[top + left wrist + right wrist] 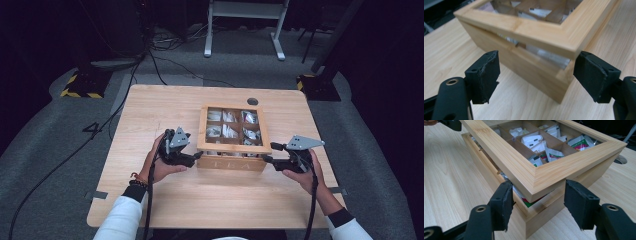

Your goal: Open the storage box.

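Lid-lifting step – wooden tea box (pixel 232 162) sits mid-bench (pixel 165 200), its glazed lid (pixel 524 173) raised a crack at the front. L gripper (pixel 536 72) & R gripper (pixel 537 200) jaws unclenched, straddling the front corners – next: get under the lid edge, tip it back evenly

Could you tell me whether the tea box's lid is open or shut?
Partly open: the lid stands lifted off the box base, with a gap showing packets.

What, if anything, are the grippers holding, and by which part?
Seemingly the lid, ajar, by its front corners, one inside the left gripper, one inside the right gripper; pad contact is unclear.
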Motion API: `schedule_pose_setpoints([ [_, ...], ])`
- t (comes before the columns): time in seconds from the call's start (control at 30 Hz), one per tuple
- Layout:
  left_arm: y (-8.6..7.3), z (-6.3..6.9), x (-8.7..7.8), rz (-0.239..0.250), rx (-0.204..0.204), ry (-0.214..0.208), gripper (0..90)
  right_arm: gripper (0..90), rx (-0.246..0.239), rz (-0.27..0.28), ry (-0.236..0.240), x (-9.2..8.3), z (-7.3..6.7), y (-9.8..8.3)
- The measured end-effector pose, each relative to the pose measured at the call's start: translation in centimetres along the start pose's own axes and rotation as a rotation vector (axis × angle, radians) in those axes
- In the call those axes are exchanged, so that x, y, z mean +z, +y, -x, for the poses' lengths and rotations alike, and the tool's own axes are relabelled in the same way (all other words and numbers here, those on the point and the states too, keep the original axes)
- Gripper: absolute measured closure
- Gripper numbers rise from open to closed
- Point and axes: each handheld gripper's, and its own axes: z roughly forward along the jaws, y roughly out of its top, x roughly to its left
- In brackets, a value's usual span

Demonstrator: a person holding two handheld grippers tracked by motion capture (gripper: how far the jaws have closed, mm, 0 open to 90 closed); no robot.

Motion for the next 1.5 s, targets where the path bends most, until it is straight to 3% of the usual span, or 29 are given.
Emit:
schedule_pose_setpoints([
  [0.17,0.9,0.3,0.8,0.003,0.025,-0.003,22.0,39.6,0.000,0.005,-0.001,0.0,0.0,0.1],
  [0.5,1.6,0.3,0.6,0.034,0.079,0.024,22.0,37.3,0.028,0.040,-0.010,-0.3,0.2,0.3],
  [0.8,2.4,0.2,0.6,0.069,0.093,0.036,22.1,35.8,0.044,0.055,-0.027,-1.4,0.9,0.0],
  [0.97,3.1,-0.2,0.2,0.106,0.080,0.037,22.5,33.3,0.033,0.011,-0.063,-2.7,1.7,-1.4],
  [1.2,3.8,-0.5,0.0,0.115,0.087,0.039,23.1,30.6,0.030,-0.046,-0.121,-3.3,3.0,-3.3],
  [1.5,5.3,-1.2,-0.3,0.129,0.096,0.051,26.4,29.3,0.054,-0.111,-0.122,-3.6,3.8,-6.2],
])
